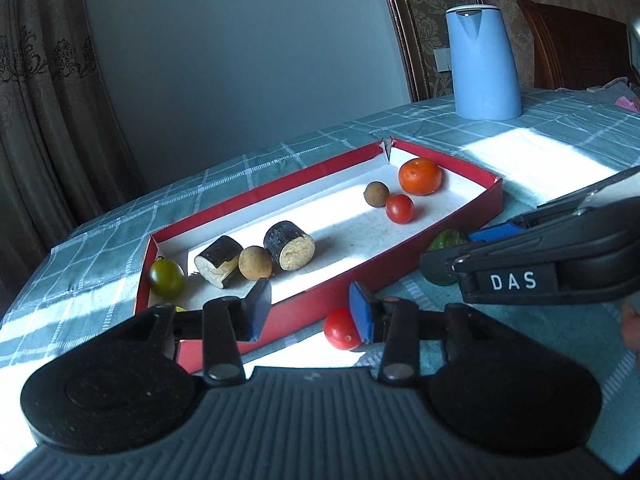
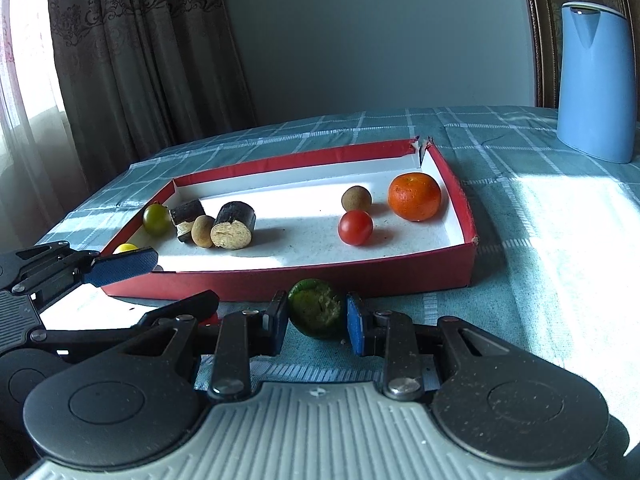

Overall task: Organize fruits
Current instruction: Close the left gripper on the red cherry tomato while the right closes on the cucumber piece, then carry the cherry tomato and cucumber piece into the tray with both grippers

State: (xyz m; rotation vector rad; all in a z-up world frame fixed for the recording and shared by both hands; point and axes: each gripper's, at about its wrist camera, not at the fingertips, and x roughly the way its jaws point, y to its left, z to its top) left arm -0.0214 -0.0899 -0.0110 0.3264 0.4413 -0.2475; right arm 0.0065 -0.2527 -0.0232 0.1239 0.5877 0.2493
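**Two strays outside the box**

A table under a teal checked tablecloth (image 2: 520,240) stands before a grey wall and patterned curtains, with a tall pale-blue kettle (image 2: 594,84) at the far right. On the cloth lies a shallow red cardboard box lid with a white floor (image 2: 280,280). Inside it sit an orange mandarin (image 2: 415,196), a red cherry tomato (image 2: 355,227), a brown longan (image 2: 356,199), two dark-skinned cut cane pieces (image 2: 234,225), a second longan, a green-yellow tomato (image 2: 156,219) and a small yellow one.

Two fruits lie outside, near the front wall. A bruised green round fruit (image 2: 318,314) sits between the fingers of the right gripper (image 2: 318,326), whose jaws bracket it with small gaps on both sides; not yet clamped, I judge. A second red tomato (image 1: 340,329) lies just beside the blue right pad of the left gripper (image 1: 312,312), whose jaws stand wide and empty.

Risks: the green fruit looks soft and damaged, so a hard squeeze may crush it, or an off-centre one may squirt it away. The left pad may nudge the loose tomato and roll it off. The two grippers are close and could collide.
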